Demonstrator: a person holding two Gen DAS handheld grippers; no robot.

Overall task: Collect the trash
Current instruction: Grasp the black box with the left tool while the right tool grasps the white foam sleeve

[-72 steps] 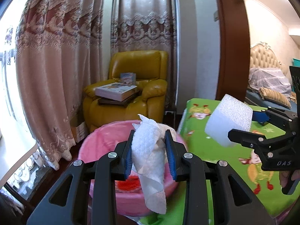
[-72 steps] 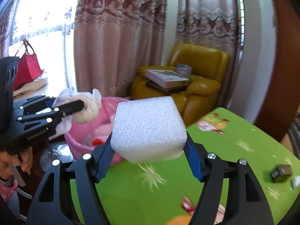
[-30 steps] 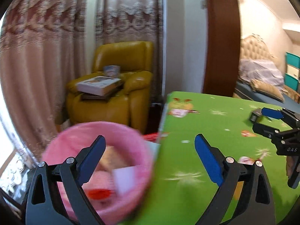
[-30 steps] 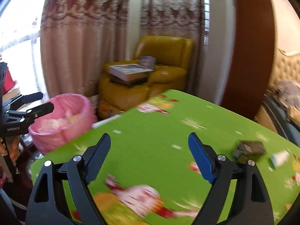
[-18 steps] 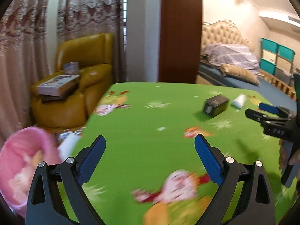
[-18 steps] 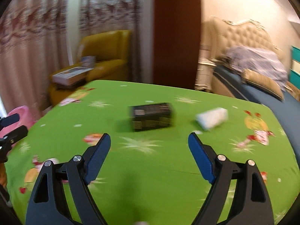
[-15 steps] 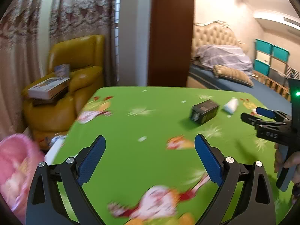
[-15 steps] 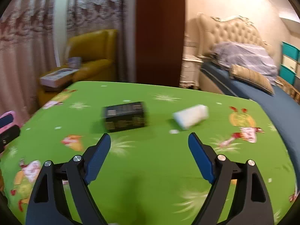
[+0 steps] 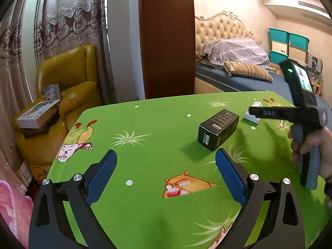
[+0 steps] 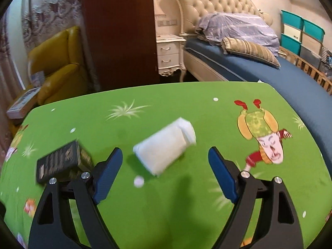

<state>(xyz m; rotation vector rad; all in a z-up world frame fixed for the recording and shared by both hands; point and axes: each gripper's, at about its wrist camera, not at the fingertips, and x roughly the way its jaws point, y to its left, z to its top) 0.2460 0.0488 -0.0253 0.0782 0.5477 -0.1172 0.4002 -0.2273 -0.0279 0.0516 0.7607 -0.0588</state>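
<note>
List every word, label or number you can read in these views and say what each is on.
"DAS": on the side of the right gripper, somewhat blurred, in the left wrist view.
Black box: white print on its top and end, too small to read.
Boxes on the armchair: printed covers, too small to read.
White packet: no print visible.
Green tablecloth: cartoon pictures only, no words.

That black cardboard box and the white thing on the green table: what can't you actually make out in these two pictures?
- Black cardboard box: its label print is too small to read in the left wrist view, smeared by blur in the right.
- White folded packet: blurred in the right wrist view; in the left, mostly hidden behind the right gripper.
- Pink bin: cut off by the left view's edge, contents unseen.
</note>
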